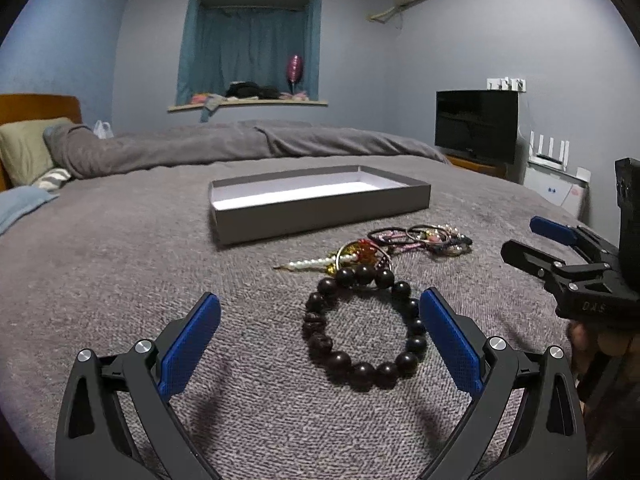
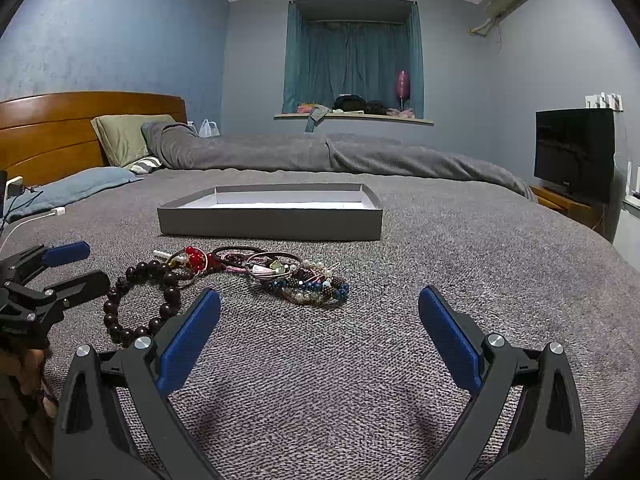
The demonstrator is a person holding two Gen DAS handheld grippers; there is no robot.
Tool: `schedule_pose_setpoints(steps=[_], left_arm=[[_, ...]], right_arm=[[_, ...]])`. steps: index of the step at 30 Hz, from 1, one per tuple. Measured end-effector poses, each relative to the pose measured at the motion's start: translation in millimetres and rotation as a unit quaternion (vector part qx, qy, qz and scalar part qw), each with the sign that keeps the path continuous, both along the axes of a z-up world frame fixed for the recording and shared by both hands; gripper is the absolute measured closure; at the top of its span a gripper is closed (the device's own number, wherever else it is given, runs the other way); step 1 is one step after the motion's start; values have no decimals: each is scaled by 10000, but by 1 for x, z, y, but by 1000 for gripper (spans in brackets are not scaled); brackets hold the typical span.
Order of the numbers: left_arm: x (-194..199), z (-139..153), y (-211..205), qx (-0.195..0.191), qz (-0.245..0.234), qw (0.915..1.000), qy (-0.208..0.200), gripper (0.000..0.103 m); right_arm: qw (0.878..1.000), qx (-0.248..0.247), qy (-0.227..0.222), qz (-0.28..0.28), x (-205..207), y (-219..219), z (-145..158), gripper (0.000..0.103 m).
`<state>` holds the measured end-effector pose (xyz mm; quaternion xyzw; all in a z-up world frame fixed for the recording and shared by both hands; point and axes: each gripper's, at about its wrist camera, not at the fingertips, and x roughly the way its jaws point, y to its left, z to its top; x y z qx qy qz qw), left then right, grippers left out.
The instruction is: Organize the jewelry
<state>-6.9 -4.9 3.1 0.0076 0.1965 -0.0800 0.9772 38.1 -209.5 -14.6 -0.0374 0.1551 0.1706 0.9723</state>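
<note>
Both claws, left claw and right claw, spread wide; one dark bead bracelet, one grey box.

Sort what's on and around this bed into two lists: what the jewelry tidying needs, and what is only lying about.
For the job:
- dark bead bracelet
- pearl-and-red charm piece
- heap of bracelets and hair ties
- grey tray, nothing visible inside
- left tongs and right tongs, both open

Lying about:
- pillows
- charger cable
- television

Right gripper cut off by the frame edge; tangled bracelets too small to tell apart
</note>
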Motion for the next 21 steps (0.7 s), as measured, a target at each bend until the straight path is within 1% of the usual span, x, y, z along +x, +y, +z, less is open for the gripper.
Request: schedule_pose_setpoints(steps=[9,21], left_arm=[[2,-4,-5,123,10,9999,91,4],[5,-7,-5,164,42,9998,111,4]], right_arm=[[10000,16,36,2,1,-1,0,5],[10000,38,63,16,2,0,1,5]])
